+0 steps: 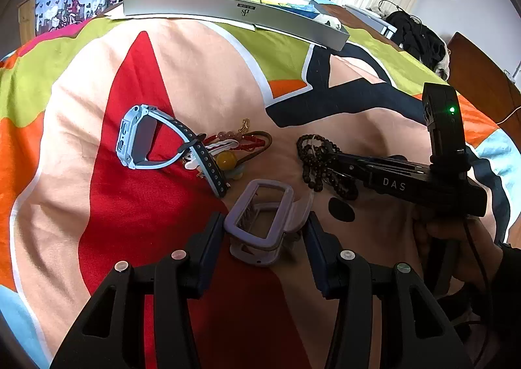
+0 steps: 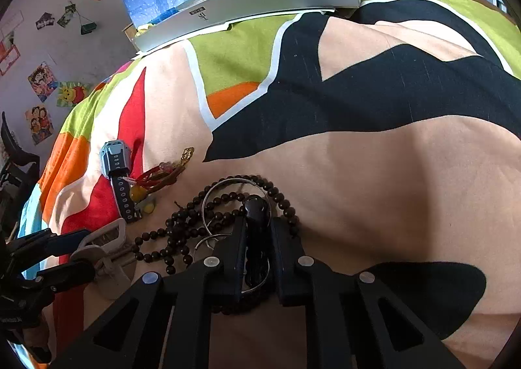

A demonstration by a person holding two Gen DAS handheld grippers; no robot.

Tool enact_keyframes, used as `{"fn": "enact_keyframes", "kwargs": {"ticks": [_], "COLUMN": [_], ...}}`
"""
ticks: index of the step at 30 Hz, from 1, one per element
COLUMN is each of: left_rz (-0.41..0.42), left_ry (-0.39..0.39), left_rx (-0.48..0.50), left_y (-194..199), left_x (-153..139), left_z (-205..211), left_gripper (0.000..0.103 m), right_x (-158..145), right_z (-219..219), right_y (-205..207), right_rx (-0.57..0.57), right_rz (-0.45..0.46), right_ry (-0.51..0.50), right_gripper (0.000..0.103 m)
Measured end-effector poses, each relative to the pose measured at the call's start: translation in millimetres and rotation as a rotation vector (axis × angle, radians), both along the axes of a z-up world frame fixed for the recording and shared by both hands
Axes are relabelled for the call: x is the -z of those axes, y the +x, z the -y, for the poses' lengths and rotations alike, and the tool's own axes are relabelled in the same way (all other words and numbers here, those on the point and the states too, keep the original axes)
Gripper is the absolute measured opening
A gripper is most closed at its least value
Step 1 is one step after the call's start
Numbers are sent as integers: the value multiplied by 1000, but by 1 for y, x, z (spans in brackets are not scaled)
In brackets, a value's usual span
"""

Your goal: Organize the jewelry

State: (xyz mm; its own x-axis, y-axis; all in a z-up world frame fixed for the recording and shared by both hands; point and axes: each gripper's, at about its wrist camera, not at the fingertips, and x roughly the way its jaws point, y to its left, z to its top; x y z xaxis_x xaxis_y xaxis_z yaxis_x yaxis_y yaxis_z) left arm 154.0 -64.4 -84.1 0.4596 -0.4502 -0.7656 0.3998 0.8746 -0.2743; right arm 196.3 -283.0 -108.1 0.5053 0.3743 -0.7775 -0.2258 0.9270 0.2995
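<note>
Left tool (image 1: 263, 229) is spread wide w/ the pale lilac plastic hair claw clip (image 1: 260, 222) sitting between its fingers, not pinched yet. Right tool (image 2: 257, 229) is nearly closed on the dark wooden bead strand (image 2: 195, 222) and a thin silver wire hoop (image 2: 208, 193), all lying on the bed's colourful patchwork quilt (image 1: 195, 69).

Risks, imo: the beads are looped and tangled w/ the hoop, so lifting could drag extra loops or drop the hoop. The clip sits tilted on soft fabric and may skid or twist when squeezed. The light blue smartwatch (image 1: 140, 137) and red cord bracelets (image 1: 241, 141) lie near, easy to snag.
</note>
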Motion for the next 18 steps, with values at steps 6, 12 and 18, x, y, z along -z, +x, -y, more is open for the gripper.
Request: {"fn": "enact_keyframes", "kwargs": {"ticks": [6,12,18], "left_rz": [5,5,9], "left_ry": [3,-4,-2], "left_rx": [-13,-25,-24], "left_y": [-2,-3,-6], "left_x": [0,-2,-3], "left_z": [1,1,3], "left_gripper": [43,43,43], "right_x": [-8,-15,-19], "right_z": [-1,6,12], "right_y": [-5,-12,-20], "right_rx": [2,19,32], "right_rz": [25,21,11], "right_ry": [20,69,88], "right_gripper": [13,13,13]}}
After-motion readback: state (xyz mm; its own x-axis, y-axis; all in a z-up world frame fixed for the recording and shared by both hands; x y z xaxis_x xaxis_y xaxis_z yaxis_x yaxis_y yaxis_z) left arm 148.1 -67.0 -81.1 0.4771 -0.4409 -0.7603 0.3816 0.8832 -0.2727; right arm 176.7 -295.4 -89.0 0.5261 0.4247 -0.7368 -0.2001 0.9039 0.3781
